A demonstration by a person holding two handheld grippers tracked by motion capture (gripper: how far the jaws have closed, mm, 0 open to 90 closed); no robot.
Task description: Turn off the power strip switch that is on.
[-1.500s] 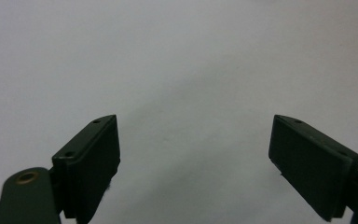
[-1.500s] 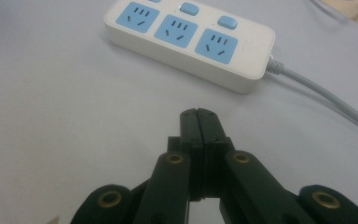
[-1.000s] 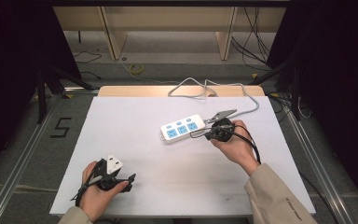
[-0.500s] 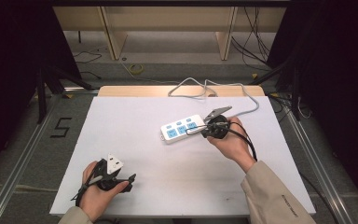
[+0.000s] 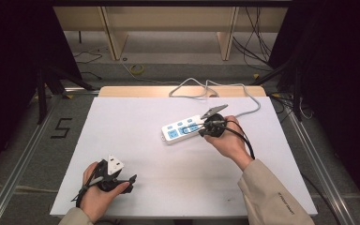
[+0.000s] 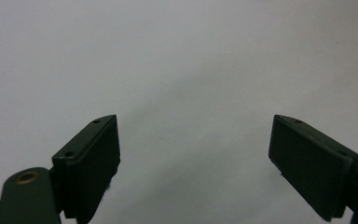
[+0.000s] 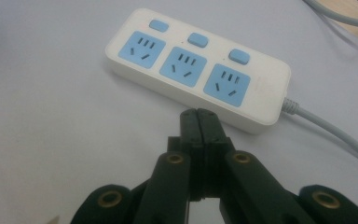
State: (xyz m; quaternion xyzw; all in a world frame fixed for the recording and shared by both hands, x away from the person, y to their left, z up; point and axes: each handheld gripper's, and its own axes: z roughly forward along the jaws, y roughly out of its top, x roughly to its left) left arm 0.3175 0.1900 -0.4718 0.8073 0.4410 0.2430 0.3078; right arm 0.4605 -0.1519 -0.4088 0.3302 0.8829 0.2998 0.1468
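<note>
The white power strip [image 5: 183, 130] lay on the white table [image 5: 136, 122] right of centre, its grey cord [image 5: 206, 87] looping away toward the far edge. In the right gripper view the strip [image 7: 196, 70] showed three blue sockets, each with a blue switch button beside it on the far side. We held the right gripper [image 5: 201, 130] at the cord end of the strip with its jaws pressed together and gripping nothing; in its own view the closed tip [image 7: 199, 119] stood just in front of the near side wall, below the gap between the middle and the cord-end sockets. Whether the tip touched the casing we could not tell. The left gripper [image 5: 132, 179] rested near the front left corner of the table, well apart from the strip, and its view showed the jaws spread wide [image 6: 193, 140] over bare table.

We judged the step in hand to be the approach of the closed right tip to the strip, probably to press a switch button or to nudge the casing. If a button was the aim, the next move called for lifting the tip over the near wall and across the sockets, then bringing it down squarely on one button. A light strip might slide under an oblique push.
</note>
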